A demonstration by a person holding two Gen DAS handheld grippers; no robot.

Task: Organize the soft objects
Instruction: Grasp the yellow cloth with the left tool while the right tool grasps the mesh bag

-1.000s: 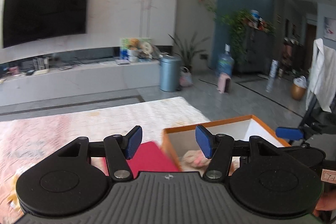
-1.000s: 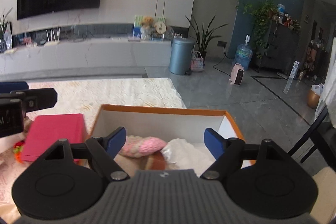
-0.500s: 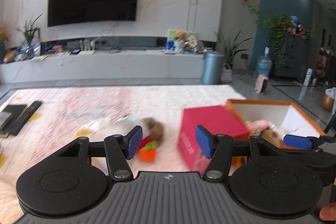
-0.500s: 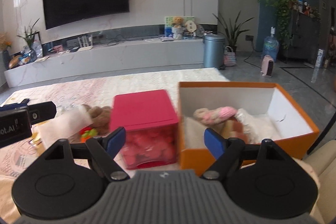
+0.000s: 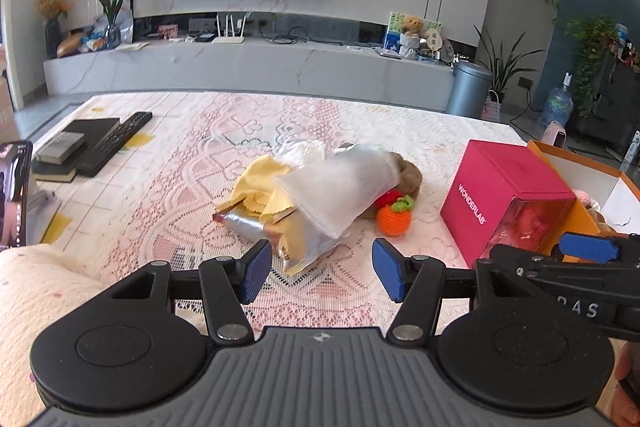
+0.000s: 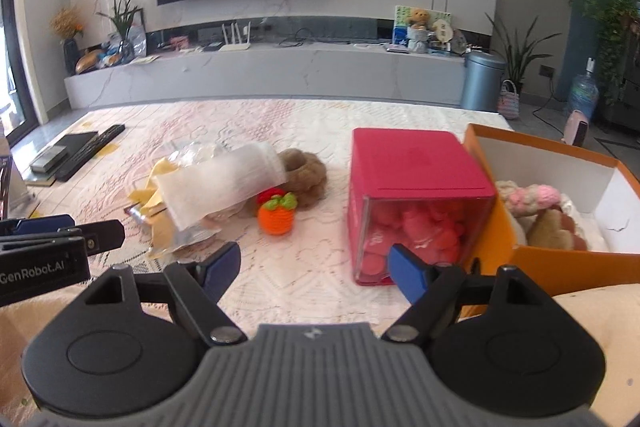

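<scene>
A heap of soft things lies mid-table: a white translucent pouch (image 5: 340, 187) over a yellow cloth (image 5: 260, 187), a silver foil packet (image 5: 248, 227), a brown plush ring (image 6: 300, 171) and a crocheted orange fruit (image 5: 394, 217). My left gripper (image 5: 322, 273) hangs open just short of the foil packet, with nothing between its fingers. My right gripper (image 6: 316, 267) is also open and empty, in front of the orange fruit (image 6: 276, 215) and the pink box (image 6: 416, 187). An orange box (image 6: 560, 259) at the right holds a pink knitted toy (image 6: 536, 197) and beige plush.
A black remote (image 5: 116, 143) and a stack of dark books (image 5: 64, 151) lie at the table's far left. A phone (image 5: 14, 191) stands at the left edge. The lace tablecloth (image 5: 200, 155) covers the table. The TV console (image 5: 240, 67) lies beyond.
Both views have swung left and dipped, from the orange box to the heap of soft things. The pink box now lies to the right. Both grippers have stayed open.
</scene>
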